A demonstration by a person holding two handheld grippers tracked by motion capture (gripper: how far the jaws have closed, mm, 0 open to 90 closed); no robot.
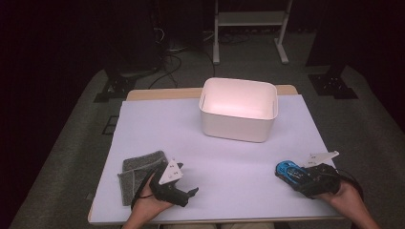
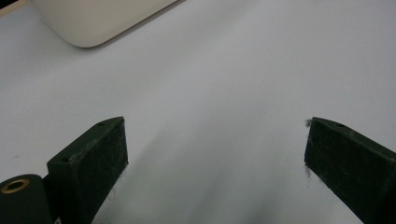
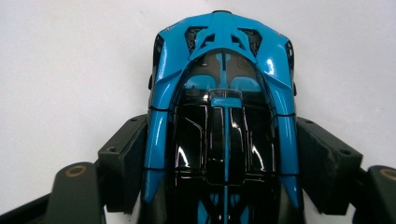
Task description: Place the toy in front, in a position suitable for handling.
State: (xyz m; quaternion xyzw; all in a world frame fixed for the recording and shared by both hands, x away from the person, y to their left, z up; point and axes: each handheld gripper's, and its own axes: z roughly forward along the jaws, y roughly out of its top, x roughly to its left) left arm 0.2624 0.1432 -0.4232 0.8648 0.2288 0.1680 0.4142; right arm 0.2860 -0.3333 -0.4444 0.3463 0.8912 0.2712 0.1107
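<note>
Item 1. Toy car [image 1: 288,171], blue and black, glossy moulded body. Location: table [image 1: 229,157], about 4 o'clock from the centre in the high view, near the front edge. It sits between the jaws of the right hand-held gripper [image 1: 297,175]; in the right gripper view the car [image 3: 223,121] has a pad against each flank at mid-body, so the gripper is closed on it. Handling, by judgement: light, rigid, slick paint; likely to slip if pinched on the tapering nose or tail. The straight flanks where the pads now sit look the best hold. Thin fins at the far end look breakable.

Item 2. Right hand [image 1: 347,195]: enters from 5 o'clock, wrist low, gripper pointing toward 10 o'clock across the table.

Item 3. Left hand-held gripper [image 1: 191,193]: at 7 o'clock, near the front edge, pointing toward 3 o'clock. Jaws stand wide apart with nothing between them, only bare table surface in the left gripper view. Left hand [image 1: 148,205] comes in from 6 o'clock, palm under the gripper body.

Item 4. Grey cloth [image 1: 136,174]: folded, soft, lying flat at 8 o'clock, just behind and partly under the left gripper.

Item 5. White bin [image 1: 238,126]: open-topped, rectangular, at 12 o'clock, apparently empty, well apart from both grippers.
</note>
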